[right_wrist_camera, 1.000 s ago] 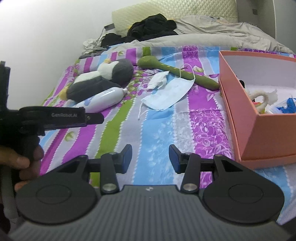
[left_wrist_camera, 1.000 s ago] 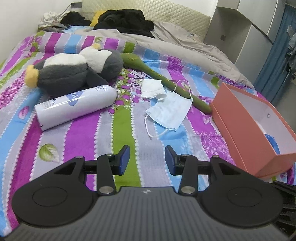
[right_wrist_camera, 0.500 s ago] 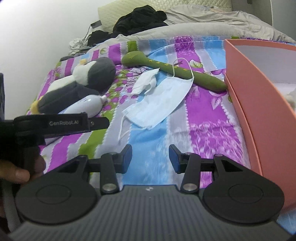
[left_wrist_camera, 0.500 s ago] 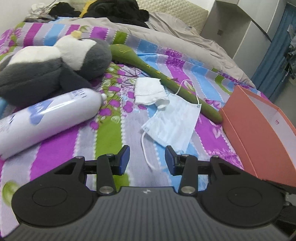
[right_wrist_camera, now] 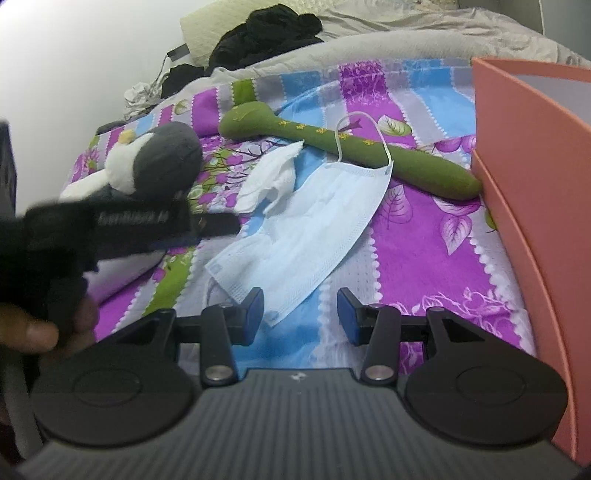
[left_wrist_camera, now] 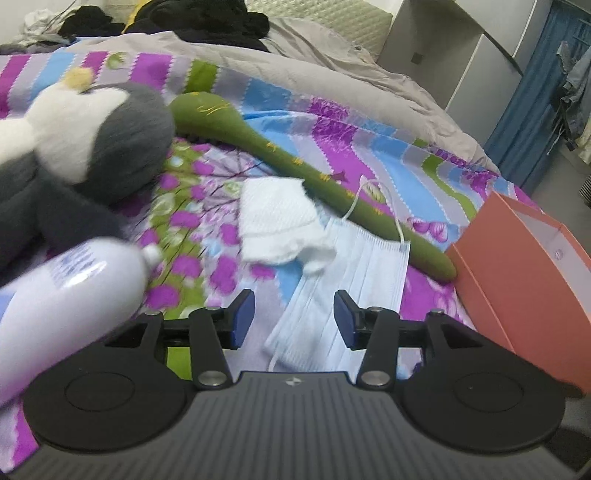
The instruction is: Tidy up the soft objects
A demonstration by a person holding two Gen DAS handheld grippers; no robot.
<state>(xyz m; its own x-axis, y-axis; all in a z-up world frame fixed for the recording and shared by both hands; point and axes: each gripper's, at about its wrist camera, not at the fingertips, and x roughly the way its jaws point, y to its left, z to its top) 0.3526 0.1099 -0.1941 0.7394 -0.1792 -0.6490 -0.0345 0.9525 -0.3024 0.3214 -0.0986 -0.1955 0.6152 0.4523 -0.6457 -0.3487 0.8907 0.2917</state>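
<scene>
Your left gripper hangs angled down just over the near end of the face mask, jaws apart and just widened, blue pads clear of the pleated fabric below, nothing pinched. Your right gripper sits the same way, jaws part open and empty, its left pad over the mask's near corner, the right pad over bare bedspread. Your hand shows at the left edge of the right view, wrapped round the black handle of the left tool, blurred. The mask is thin, pale blue, pleated, lying flat with one white ear loop draped over the green plush stick. Just past the mask and overlapping its far edge: a crumpled white tissue, soft and waffle-textured. Left of it a smooth white spray bottle lies on its side, blurred, close to the left finger. Behind that, the fuzzy grey-and-white plush penguin. The green stick is long, rounded at the head, yellow marks along it, its far tip close to the orange cardboard box on the right. The bedspread is striped purple, blue and green, floral print. Furthest back: grey quilt, black clothes.
</scene>
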